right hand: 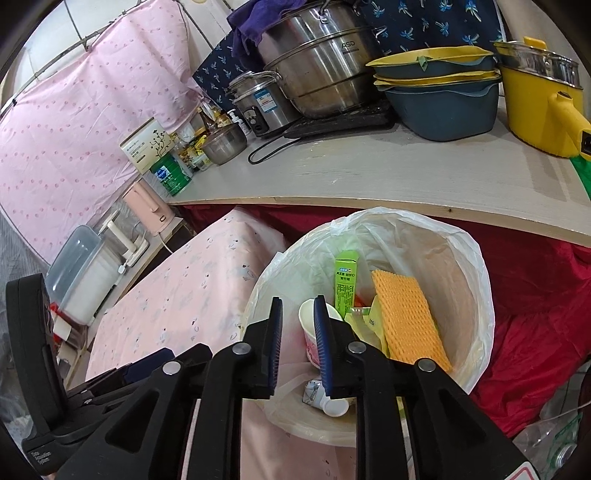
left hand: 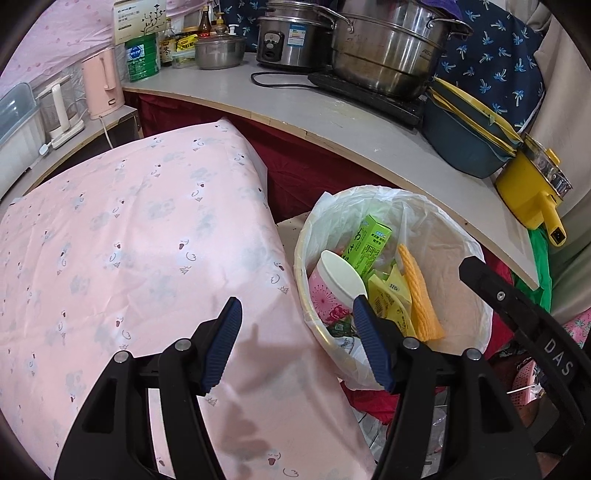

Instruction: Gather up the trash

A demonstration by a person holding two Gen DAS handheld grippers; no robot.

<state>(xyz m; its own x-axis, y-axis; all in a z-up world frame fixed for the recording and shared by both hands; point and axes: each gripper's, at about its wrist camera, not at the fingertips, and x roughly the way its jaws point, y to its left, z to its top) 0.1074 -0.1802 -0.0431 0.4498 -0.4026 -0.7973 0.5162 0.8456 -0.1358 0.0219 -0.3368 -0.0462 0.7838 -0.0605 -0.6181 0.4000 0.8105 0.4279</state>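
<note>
A home kitchen: steel pots [left hand: 388,48], rice cooker [left hand: 291,37], condiment bottles [left hand: 205,18].

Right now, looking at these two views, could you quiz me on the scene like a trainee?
1. True or false: the left gripper holds a piece of trash.
2. Which item stands in the trash bin? A) orange foam sheet B) glass bottle C) spoon
3. Fill in: beside the foam sheet, the tall box is coloured ____.

Key: 1. False; its jaws are open and empty over the pink cloth and the bin's edge. 2. A. 3. Green.
</note>
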